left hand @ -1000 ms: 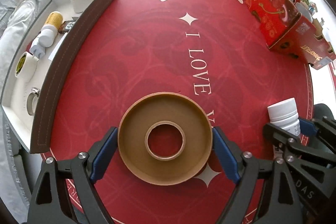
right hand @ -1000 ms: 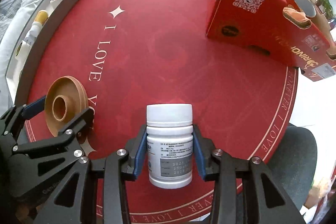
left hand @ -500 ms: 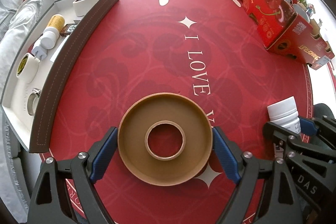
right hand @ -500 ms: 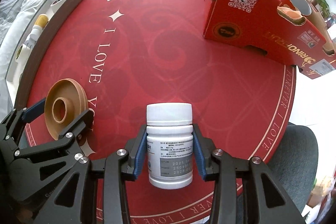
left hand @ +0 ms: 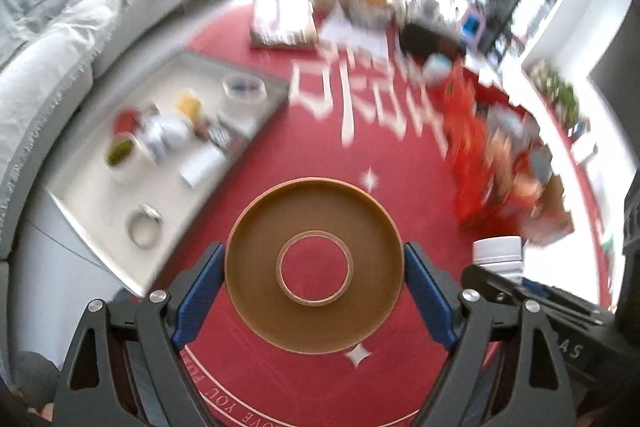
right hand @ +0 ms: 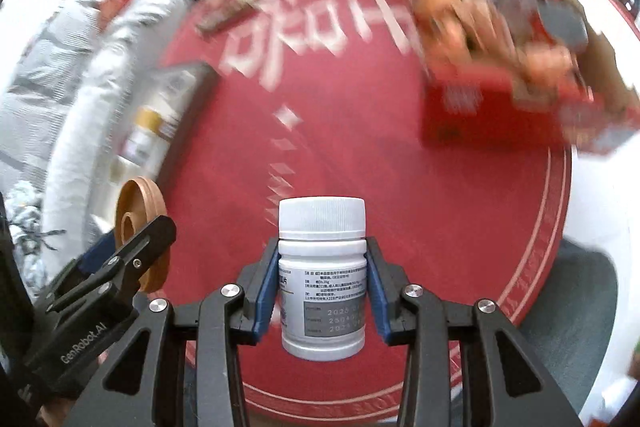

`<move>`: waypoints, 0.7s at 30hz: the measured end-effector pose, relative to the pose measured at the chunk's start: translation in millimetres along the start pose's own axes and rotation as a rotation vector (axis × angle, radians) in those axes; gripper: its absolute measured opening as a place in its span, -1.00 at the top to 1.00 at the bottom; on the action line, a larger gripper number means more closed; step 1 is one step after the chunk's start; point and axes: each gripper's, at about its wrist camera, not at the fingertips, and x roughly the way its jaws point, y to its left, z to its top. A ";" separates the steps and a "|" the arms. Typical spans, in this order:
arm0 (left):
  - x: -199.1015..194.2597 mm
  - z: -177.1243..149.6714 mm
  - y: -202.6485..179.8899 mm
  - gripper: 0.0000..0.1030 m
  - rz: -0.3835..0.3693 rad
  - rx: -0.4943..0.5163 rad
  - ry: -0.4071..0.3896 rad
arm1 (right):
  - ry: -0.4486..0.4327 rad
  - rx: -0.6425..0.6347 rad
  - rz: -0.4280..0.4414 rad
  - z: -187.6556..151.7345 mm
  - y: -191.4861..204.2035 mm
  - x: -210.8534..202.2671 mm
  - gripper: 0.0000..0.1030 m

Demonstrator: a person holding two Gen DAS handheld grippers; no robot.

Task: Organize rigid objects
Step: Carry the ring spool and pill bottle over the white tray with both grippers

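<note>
Left wrist: brown ring dish point(left hand: 314, 269) pinched by left hand-held gripper point(left hand: 314, 293) — right hand-held gripper point(right hand: 322, 291) pinches white bottle point(right hand: 322, 275).

Both loads now hang clear above the red counter point(left hand: 312, 131) — brown ring dish point(left hand: 314, 265) and white bottle point(right hand: 322, 277) lifted, background blurred.

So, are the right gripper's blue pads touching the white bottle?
Touching. The right wrist view shows both blue pads pressed flat against the sides of the white bottle, with no gap showing on either side.
</note>
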 end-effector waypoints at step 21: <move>-121.8 111.3 116.3 -0.72 0.230 -0.233 -0.358 | -0.160 -0.256 0.243 120.9 177.2 -56.4 0.20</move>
